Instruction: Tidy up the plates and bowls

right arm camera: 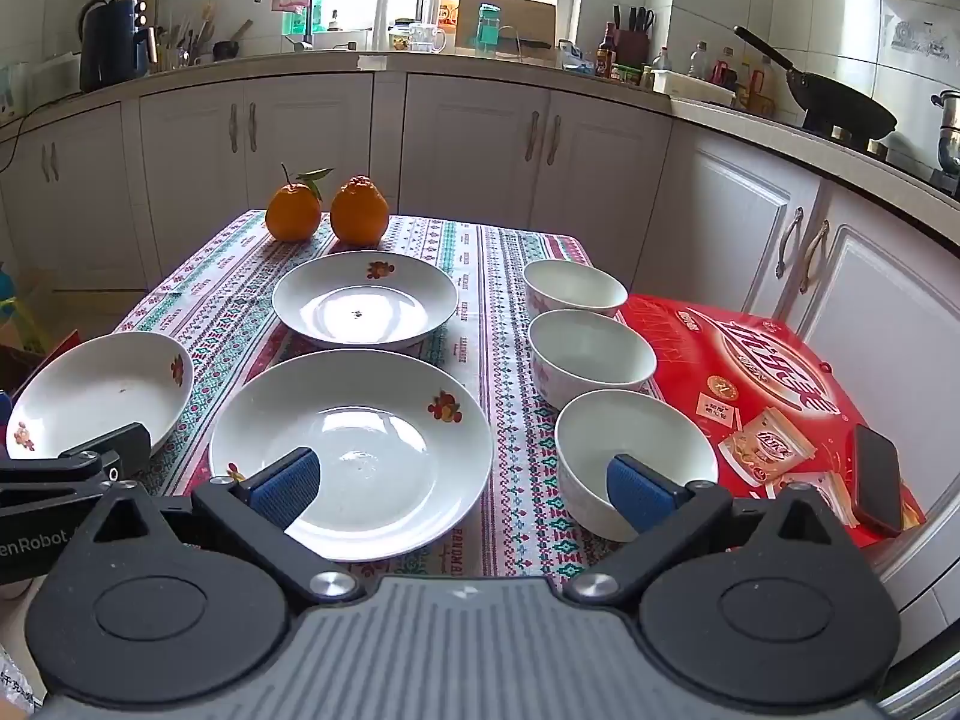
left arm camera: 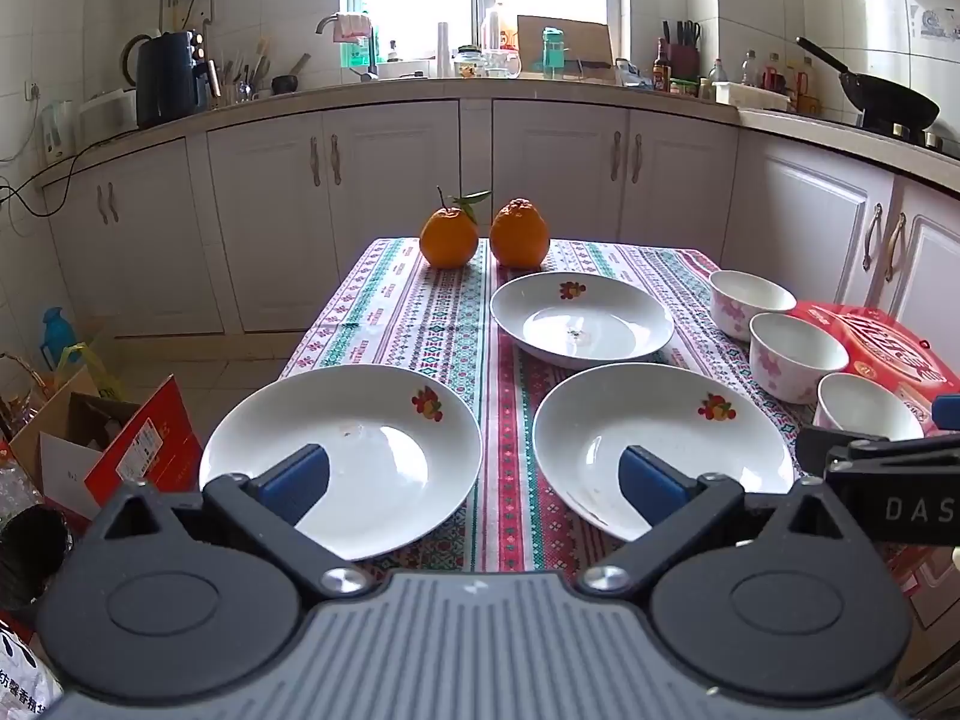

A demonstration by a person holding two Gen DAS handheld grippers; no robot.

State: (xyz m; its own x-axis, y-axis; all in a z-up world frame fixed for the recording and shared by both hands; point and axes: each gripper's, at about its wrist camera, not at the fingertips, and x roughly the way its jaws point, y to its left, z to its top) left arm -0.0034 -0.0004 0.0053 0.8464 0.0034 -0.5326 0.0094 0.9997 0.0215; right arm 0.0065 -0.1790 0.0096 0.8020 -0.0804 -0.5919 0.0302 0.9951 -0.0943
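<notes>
Three white plates with a fruit print lie on the patterned tablecloth: near left [left arm camera: 342, 456] [right arm camera: 96, 393], near middle [left arm camera: 660, 444] [right arm camera: 354, 450], and far [left arm camera: 582, 318] [right arm camera: 363, 300]. Three white bowls with pink flowers stand in a row at the right: far [left arm camera: 750, 297] [right arm camera: 573, 288], middle [left arm camera: 795, 354] [right arm camera: 591, 354], near [left arm camera: 864, 408] [right arm camera: 633, 456]. My left gripper [left arm camera: 474, 480] is open and empty above the near edge, between the two near plates. My right gripper [right arm camera: 462, 486] is open and empty, between the middle plate and the near bowl.
Two oranges [left arm camera: 483, 234] [right arm camera: 327, 210] sit at the table's far edge. A red box [right arm camera: 762, 396] with a phone [right arm camera: 877, 477] on it lies right of the bowls. Cardboard boxes [left arm camera: 120, 444] stand on the floor at the left. Kitchen cabinets [left arm camera: 540, 168] run behind.
</notes>
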